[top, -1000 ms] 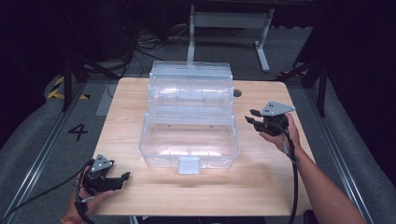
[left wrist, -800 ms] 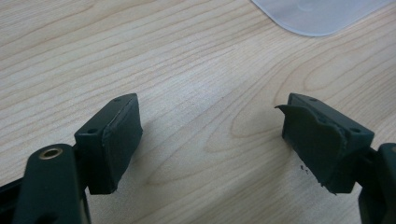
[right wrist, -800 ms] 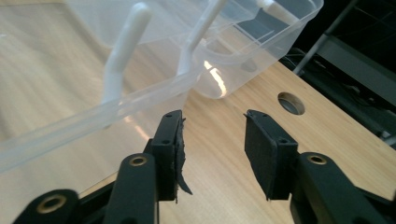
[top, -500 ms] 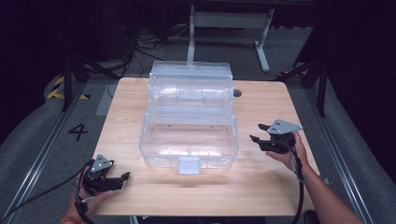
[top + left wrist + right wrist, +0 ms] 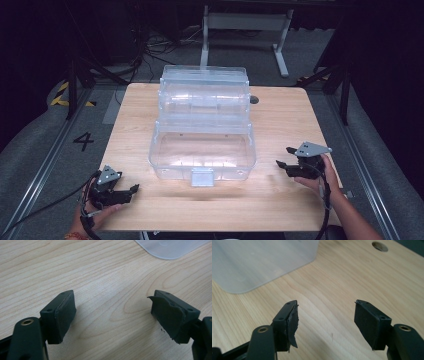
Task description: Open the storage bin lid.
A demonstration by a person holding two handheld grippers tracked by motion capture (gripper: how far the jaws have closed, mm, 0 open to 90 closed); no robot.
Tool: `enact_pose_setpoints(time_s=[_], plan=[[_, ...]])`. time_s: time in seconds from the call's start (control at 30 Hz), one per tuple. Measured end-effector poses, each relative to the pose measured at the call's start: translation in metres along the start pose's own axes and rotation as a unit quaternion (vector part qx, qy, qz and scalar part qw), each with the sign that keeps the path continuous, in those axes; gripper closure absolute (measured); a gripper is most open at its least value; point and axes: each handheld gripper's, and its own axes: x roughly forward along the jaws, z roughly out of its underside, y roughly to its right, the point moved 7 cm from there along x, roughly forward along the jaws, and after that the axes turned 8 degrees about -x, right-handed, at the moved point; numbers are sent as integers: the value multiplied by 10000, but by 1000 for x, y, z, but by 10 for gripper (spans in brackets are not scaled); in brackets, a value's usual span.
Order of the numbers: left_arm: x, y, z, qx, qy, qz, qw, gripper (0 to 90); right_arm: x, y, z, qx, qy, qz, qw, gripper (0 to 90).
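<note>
Both hand-held grippers sit wide apart and empty, flanking the big clear plastic storage box.

The clear, transparent plastic storage box (image 5: 202,127), lid swung up behind it, stands in the middle of the pale wooden surface (image 5: 280,125), its front latch facing the person. The left hand-held gripper (image 5: 131,190) rests low at the near left corner of the surface, jaws spread wide with bare wood grain between them, well apart from the box; in the left gripper view (image 5: 112,315) a rounded corner of the box (image 5: 170,247) peeks in at the top. The right hand-held gripper (image 5: 284,159) hangs near the box's right front corner, jaws wide too, holding nothing, not touching the box (image 5: 259,262) in the right gripper view (image 5: 325,317).
</note>
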Motion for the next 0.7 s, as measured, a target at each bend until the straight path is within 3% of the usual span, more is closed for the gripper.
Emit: enact_pose_setpoints(time_s=[0.03,0.27,0.47,0.7], plan=[[0,0,0,-3,3,-3,10000,204,-1,1,3,45,-23,49,10000,344],[0,0,0,-7,0,-4,10000,203,-3,6,25,765,-247,-218,9965,286],[1,0,-1,-1,-6,19,10000,199,8,6,42,759,-523,-166,9956,247],[1,-1,-2,66,-53,36,10000,191,7,0,49,859,-299,-236,9956,229]])
